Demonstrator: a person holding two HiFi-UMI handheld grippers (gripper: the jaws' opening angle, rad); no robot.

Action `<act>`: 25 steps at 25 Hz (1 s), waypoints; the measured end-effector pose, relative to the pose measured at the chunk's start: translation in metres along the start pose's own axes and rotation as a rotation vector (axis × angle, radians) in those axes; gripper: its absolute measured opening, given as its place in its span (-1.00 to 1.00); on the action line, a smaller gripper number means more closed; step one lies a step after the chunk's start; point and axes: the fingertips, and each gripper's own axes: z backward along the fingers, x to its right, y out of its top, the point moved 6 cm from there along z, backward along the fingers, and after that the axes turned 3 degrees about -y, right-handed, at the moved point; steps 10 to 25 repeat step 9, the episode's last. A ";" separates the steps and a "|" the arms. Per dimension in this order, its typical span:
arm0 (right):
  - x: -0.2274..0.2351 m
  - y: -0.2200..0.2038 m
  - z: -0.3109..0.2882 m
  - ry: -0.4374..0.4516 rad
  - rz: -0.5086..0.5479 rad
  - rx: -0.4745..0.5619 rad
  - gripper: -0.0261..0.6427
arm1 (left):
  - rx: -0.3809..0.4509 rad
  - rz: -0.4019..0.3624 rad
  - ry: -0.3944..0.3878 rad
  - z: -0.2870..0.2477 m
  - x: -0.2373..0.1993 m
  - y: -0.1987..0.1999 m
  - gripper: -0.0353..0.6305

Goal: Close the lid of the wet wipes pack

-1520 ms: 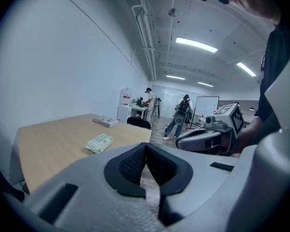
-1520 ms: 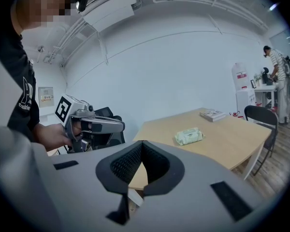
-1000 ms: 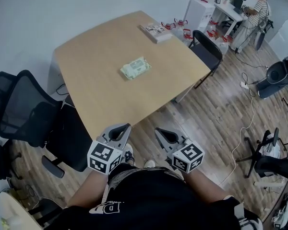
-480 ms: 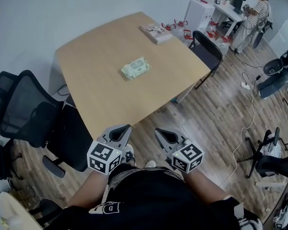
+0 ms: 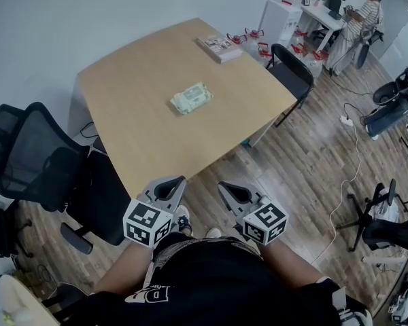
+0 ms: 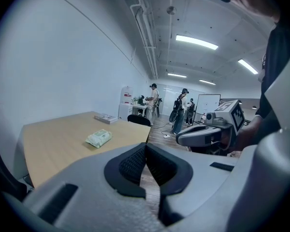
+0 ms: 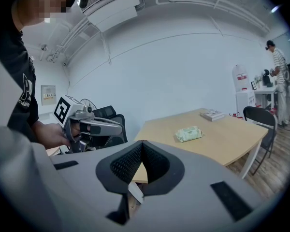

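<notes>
Your left gripper [image 5: 177, 180] and right gripper [image 5: 224, 186] hang side by side close to your body, short of the near edge of the surface [image 5: 136, 141]. Each has its jaws pressed together at the tips, with nothing between them. The wet wipes pack [image 5: 191, 97] lies flat near the middle of the surface, well apart from both grippers. Its lid is too small to read as up or down. A book [image 5: 220, 45] lies at the far corner.
</notes>
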 end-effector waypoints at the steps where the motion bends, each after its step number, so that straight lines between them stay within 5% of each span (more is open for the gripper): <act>1: 0.000 0.000 0.000 0.000 0.001 -0.001 -0.91 | -0.001 0.000 0.000 0.000 -0.001 0.000 -0.84; 25: 0.005 0.001 0.001 0.006 0.003 -0.001 -0.91 | 0.000 -0.001 0.010 -0.002 -0.001 0.002 -0.84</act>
